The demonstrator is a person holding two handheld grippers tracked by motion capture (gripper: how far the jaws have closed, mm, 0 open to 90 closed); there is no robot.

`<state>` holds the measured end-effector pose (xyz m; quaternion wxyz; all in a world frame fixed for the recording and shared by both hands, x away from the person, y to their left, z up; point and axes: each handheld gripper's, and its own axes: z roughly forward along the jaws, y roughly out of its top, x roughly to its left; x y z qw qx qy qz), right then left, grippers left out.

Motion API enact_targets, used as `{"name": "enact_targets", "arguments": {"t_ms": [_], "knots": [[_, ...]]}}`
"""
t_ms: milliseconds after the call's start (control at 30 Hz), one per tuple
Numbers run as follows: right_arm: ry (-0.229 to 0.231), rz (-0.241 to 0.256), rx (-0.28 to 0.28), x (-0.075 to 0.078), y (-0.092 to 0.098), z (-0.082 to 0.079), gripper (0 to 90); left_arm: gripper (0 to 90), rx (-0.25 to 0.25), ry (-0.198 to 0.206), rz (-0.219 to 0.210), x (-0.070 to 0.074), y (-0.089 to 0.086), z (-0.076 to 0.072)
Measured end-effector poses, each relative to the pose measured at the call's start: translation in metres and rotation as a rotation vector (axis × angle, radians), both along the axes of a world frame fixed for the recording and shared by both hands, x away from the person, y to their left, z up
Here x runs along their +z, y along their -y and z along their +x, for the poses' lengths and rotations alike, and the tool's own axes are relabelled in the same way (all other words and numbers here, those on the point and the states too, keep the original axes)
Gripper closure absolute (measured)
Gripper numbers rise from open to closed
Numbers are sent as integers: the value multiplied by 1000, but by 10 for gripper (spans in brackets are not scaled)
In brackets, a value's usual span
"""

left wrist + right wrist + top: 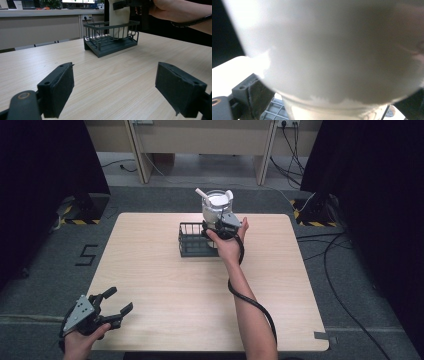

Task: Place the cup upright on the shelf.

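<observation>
- Left gripper point(118, 301): held in the person's left hand point(82, 340) at the near left corner of the table point(150, 285), just above the surface. Its jaws stand wide apart with nothing between them.
- In the left gripper view, that gripper point(114, 85) shows two black padded jaws spread to either side, with bare wood of the table point(112, 72) between them and the basket point(110, 43) well ahead.
- Basket point(192, 240): a dark wire rack standing on the table at the far middle, well apart from the left gripper. It sits flat and upright.
- Cup point(216, 206): a pale, translucent container with a white lid and a white straw-like piece point(202, 194) sticking out at its upper left. It stands upright over the right end of the basket; whether its base touches the basket floor cannot be told from the high view.
- In the left gripper view, the cup point(119, 22) reaches down inside the basket's bars at the far end.
- Right gripper point(220, 224): held in the person's right hand point(231, 245), jaws clamped on the cup's lower body from the near side.
- In the right gripper view, the cup point(332, 50) sits blurred and very close, with one jaw pressed against its left side and a grid of the basket point(273, 110) below.
</observation>
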<state>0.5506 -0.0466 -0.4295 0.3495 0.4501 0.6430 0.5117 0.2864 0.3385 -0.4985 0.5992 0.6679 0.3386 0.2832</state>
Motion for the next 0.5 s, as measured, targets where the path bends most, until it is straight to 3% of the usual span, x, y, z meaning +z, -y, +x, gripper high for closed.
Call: {"name": "enact_targets", "arguments": {"t_ms": [500], "knots": [[1,-1,14,4,10,-16,38,148,1,-1,7,0,0,0]]}}
